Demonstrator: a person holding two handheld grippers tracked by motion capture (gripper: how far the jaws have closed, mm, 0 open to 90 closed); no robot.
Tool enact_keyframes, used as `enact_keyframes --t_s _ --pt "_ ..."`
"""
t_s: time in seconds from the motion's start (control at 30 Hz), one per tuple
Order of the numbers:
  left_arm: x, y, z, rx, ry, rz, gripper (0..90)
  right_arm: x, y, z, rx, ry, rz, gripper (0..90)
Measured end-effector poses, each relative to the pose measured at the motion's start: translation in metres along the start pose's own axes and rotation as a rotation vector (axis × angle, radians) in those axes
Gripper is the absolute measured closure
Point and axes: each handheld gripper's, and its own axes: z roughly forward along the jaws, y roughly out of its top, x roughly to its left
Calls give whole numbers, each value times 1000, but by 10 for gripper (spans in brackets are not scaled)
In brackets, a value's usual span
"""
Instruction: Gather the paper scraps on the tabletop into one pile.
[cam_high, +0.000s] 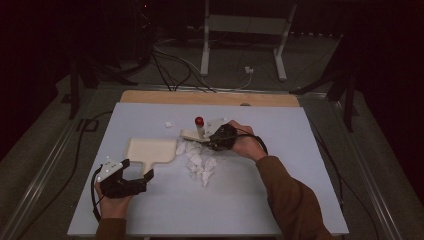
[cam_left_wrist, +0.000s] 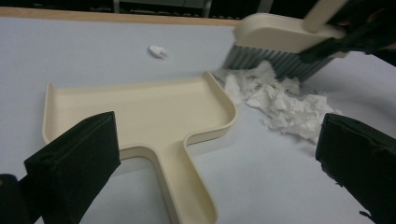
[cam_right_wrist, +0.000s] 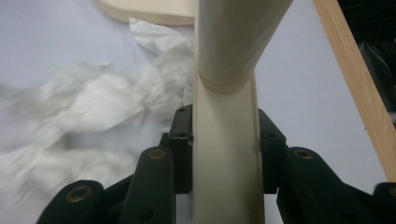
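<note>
Right tool (cam_high: 216, 140) clamps the brush (cam_high: 196, 134) over paper scraps (cam_high: 199, 161); left tool (cam_high: 136, 176) gapes wide by the empty dustpan (cam_high: 150, 149).

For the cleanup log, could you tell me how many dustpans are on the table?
1: the cream dustpan lies left of the paper scraps, just ahead of the left gripper.

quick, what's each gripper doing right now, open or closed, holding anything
Left gripper: open, empty, jaws either side of the dustpan handle.
Right gripper: closed on the brush by the paper scraps.
</note>
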Motion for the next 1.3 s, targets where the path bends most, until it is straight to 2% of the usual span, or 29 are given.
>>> enact_keyframes --t_s 0.17,0.37,0.7,0.8,1.0,1.13,1.3 --pt "0 -1 1 3 0 -4 5 9 -5 -19 1 35 -51 679" --pt "-1 -1 2 7 -2 -5 5 10 -11 -43 -63 84 -28 679" --pt "0 -1 3 9 -1 -8 6 -4 -15 -64 -137 41 47 678" --pt "0 -2 3 11 -2 -9 5 -5 -15 -68 -132 36 37 678" --pt "0 -2 4 11 -4 -8 5 -7 -9 -76 -188 34 57 677" --pt "-1 -2 4 12 -4 -9 6 -8 -2 -73 -165 0 51 678" --pt "0 -2 4 10 -4 -12 5 -11 8 -57 -122 -26 58 678"
